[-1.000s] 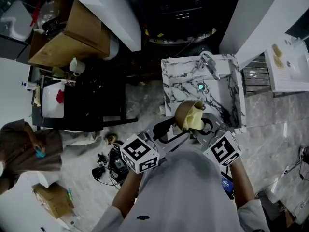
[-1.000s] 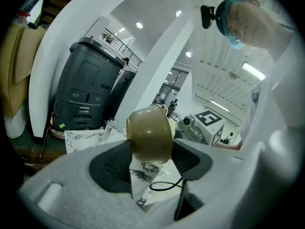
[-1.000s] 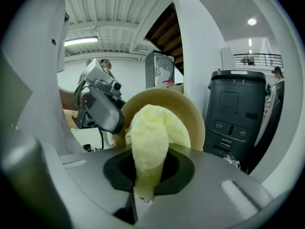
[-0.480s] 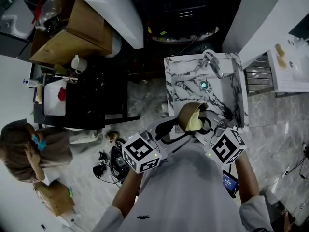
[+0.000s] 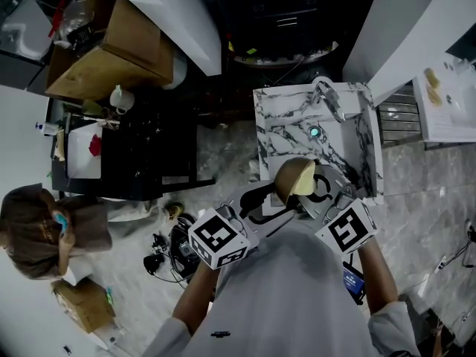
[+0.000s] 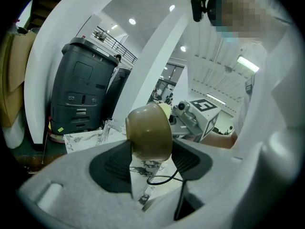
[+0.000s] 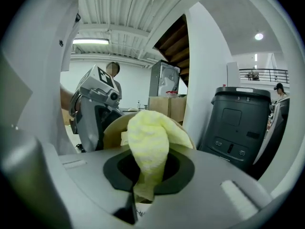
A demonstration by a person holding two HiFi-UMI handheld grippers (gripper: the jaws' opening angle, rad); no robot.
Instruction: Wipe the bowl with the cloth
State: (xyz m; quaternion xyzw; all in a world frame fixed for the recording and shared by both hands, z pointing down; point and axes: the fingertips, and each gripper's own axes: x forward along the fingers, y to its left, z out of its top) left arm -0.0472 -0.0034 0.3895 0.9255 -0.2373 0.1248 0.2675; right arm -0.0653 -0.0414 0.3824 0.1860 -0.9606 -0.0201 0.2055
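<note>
Head view: the brown bowl (image 5: 292,174) hangs tipped on its side over the near edge of the marble sink (image 5: 277,122). It sits between the left tongs (image 5: 277,196) and the right tongs (image 5: 321,193), with the yellow cloth (image 5: 306,187) at its mouth.

Left gripper view: the left tongs (image 6: 150,160) clamp the bowl (image 6: 148,132), whose rounded outside faces the camera.

Right gripper view: the right tongs (image 7: 147,171) pinch the cloth (image 7: 150,144). Its bunched top lies against the bowl's (image 7: 113,130) opening just beyond.
</note>
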